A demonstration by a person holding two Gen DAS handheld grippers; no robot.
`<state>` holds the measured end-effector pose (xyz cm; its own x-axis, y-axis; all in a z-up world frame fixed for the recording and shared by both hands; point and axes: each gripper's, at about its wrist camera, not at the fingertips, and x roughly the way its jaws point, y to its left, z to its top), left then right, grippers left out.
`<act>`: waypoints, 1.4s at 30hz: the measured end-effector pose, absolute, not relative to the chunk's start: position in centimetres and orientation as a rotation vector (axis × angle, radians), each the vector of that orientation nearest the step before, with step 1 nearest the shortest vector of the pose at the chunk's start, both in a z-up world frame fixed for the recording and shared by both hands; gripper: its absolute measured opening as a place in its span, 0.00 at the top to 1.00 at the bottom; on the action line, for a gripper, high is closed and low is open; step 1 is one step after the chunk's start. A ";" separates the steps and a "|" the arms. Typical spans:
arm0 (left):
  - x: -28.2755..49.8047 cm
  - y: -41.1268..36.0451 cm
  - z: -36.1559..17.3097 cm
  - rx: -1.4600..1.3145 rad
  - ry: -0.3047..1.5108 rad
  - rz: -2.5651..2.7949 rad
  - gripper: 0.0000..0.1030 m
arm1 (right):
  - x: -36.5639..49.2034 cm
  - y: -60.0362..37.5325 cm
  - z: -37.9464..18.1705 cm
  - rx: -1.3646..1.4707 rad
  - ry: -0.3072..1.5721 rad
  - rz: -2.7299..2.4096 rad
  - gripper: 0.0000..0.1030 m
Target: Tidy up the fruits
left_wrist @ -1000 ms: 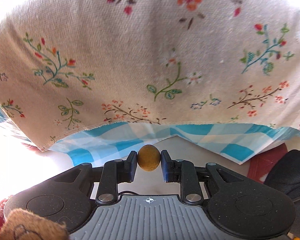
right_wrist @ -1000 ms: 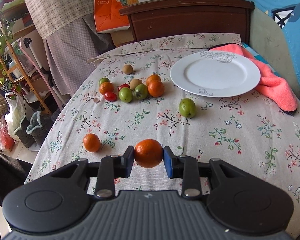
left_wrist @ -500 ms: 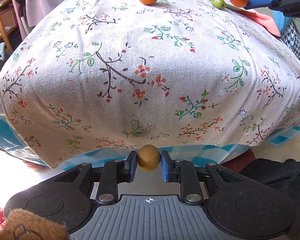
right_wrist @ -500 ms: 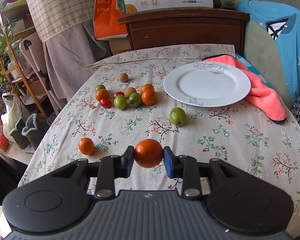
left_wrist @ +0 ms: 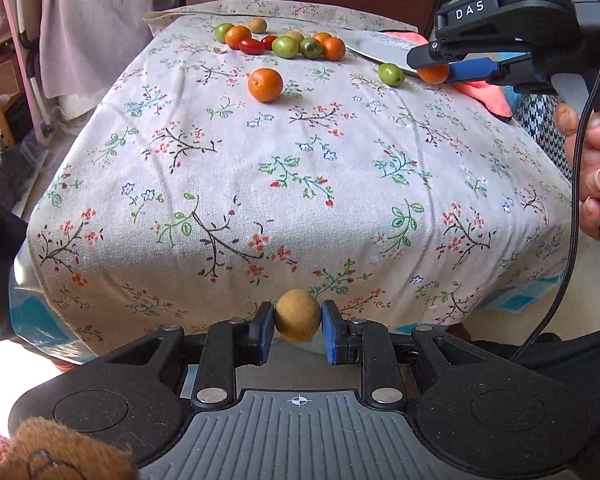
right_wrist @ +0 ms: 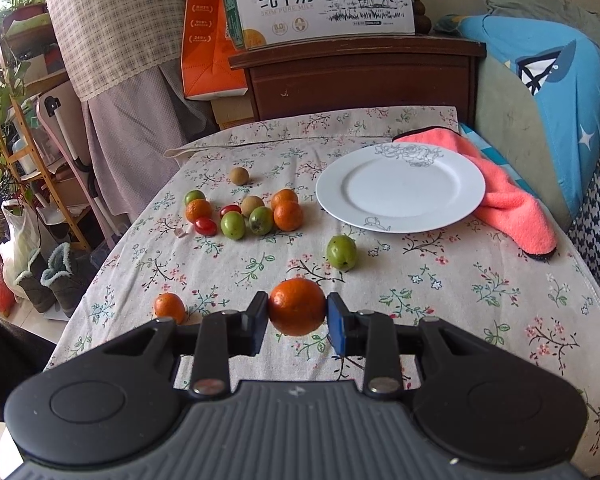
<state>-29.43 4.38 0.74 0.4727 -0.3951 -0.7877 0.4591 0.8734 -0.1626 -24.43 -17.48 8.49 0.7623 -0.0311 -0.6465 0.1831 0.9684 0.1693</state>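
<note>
The left gripper (left_wrist: 298, 316) is pinching a brown fruit (left_wrist: 298, 315); the right gripper (right_wrist: 297, 307) is pinching an orange (right_wrist: 297, 306) above the surface (right_wrist: 460, 280).

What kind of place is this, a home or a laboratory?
Most likely a lived-in home: a table under a floral cloth, a wooden cabinet with a milk carton on top, and a plant shelf beside boots.
</note>
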 end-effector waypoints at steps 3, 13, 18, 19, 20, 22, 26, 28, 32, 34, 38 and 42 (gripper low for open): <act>-28.5 4.3 1.9 0.055 0.924 -0.522 0.78 | -24.4 -17.5 8.5 0.226 0.698 -0.117 0.69; -24.1 2.6 6.2 0.014 0.862 -0.554 0.78 | -24.1 -18.0 8.4 0.236 0.704 -0.139 0.69; -21.6 1.5 7.5 0.013 0.822 -0.565 0.78 | -23.8 -18.8 8.6 0.261 0.697 -0.162 0.69; -21.1 1.3 7.7 0.012 0.819 -0.567 0.78 | -23.7 -18.9 8.7 0.266 0.696 -0.167 0.69; -20.4 1.1 7.9 0.009 0.813 -0.571 0.78 | -23.7 -19.0 8.7 0.269 0.696 -0.171 0.69; -19.4 0.7 8.4 0.003 0.792 -0.576 0.78 | -23.5 -19.2 8.9 0.271 0.690 -0.181 0.69; -16.7 -0.5 9.4 -0.004 0.759 -0.583 0.78 | -22.9 -19.8 9.3 0.289 0.678 -0.198 0.69; -15.5 -1.0 9.6 -0.012 0.753 -0.582 0.78 | -22.5 -20.1 9.5 0.300 0.674 -0.206 0.69; -13.1 -2.0 9.7 -0.025 0.753 -0.591 0.78 | -21.6 -20.7 9.6 0.325 0.672 -0.226 0.69; -12.1 -2.1 9.4 -0.033 0.767 -0.593 0.78 | -21.1 -20.8 9.6 0.328 0.677 -0.236 0.69; -11.0 -1.7 8.9 -0.037 0.797 -0.609 0.78 | -20.5 -20.8 9.1 0.345 0.709 -0.229 0.69; -12.5 -0.7 9.1 0.008 0.795 -0.712 0.76 | -20.3 -20.1 8.0 0.329 0.767 -0.200 0.69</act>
